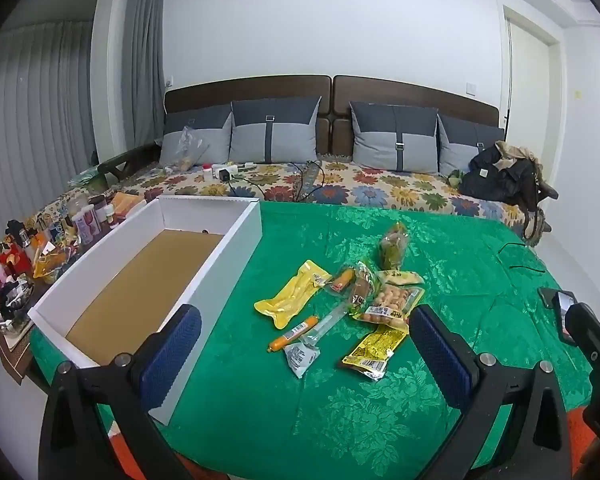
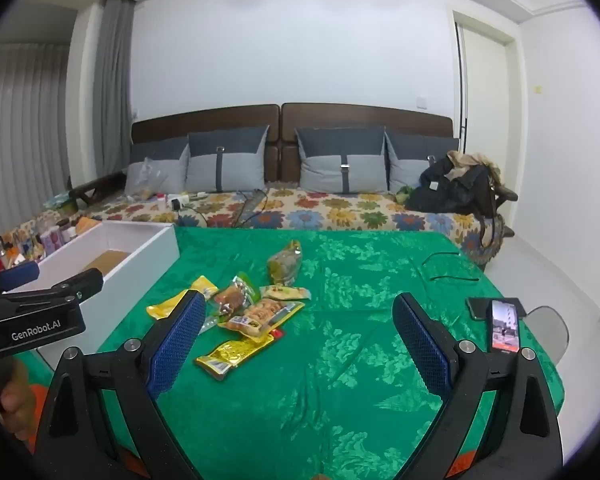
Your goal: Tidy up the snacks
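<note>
Fingers of the left gripper (image 1: 306, 344): spread wide, nothing between the blue pads, hovering above the desk (image 1: 440, 408), tilted downward. Fingers of the right gripper (image 2: 300, 344): likewise spread wide and empty, over bare green cloth near the desk's front.

Snack pile (image 1: 352, 300): lies loose on the green cloth near the desk's middle, clear of both grippers. Items noted: a yellow flat pouch (image 1: 290, 294), an orange sausage stick (image 1: 293, 333), a clear pack of round pale pieces (image 1: 388, 300), a yellow-and-black packet (image 1: 376, 348), a small white sachet (image 1: 302, 358), and a greenish bag (image 1: 394, 246) farthest back.

White box (image 1: 224, 272): open-topped, brown floor, at the desk's left side, empty as far as visible.

Two phones (image 2: 500, 316) rest at the desk's right edge.
</note>
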Available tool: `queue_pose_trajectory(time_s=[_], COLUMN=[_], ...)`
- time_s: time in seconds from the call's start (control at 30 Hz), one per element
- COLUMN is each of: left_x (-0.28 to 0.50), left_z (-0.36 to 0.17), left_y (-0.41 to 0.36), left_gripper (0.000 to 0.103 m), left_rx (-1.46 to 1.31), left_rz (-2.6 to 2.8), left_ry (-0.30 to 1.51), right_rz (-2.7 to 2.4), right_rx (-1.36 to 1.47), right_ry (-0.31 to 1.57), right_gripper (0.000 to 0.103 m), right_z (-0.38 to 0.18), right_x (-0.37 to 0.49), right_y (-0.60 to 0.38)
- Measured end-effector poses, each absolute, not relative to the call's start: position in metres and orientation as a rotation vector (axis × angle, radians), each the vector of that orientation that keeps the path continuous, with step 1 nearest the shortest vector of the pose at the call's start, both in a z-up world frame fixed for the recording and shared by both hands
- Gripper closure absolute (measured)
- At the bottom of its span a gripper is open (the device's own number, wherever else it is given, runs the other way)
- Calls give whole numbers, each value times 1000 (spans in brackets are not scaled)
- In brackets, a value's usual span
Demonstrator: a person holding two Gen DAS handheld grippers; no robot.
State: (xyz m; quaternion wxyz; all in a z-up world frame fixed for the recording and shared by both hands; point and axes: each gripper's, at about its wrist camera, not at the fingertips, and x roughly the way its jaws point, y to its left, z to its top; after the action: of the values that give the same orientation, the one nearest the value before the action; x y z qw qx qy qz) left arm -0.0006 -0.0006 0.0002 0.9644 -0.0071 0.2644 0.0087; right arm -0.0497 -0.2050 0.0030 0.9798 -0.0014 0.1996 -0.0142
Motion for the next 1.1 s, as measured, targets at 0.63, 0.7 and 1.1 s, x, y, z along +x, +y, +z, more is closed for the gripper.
queue_pose_trajectory(time_s=[0.63, 0.7, 1.1], left_x=[-2, -2, 0], left_z=[-16, -17, -19], left_y=[-16, -16, -16], left_gripper=[0, 0, 0], left_rx=[23, 24, 26], left_rz=[7, 7, 0], left_ry=[567, 570, 594], right_rz=[-31, -31, -34], right_rx=[9, 9, 10], right_ry=[406, 407, 409], right_gripper=[7, 7, 7], right_z=[-1, -1, -5], right_x=[-48, -46, -51], right_y=[-209, -209, -211])
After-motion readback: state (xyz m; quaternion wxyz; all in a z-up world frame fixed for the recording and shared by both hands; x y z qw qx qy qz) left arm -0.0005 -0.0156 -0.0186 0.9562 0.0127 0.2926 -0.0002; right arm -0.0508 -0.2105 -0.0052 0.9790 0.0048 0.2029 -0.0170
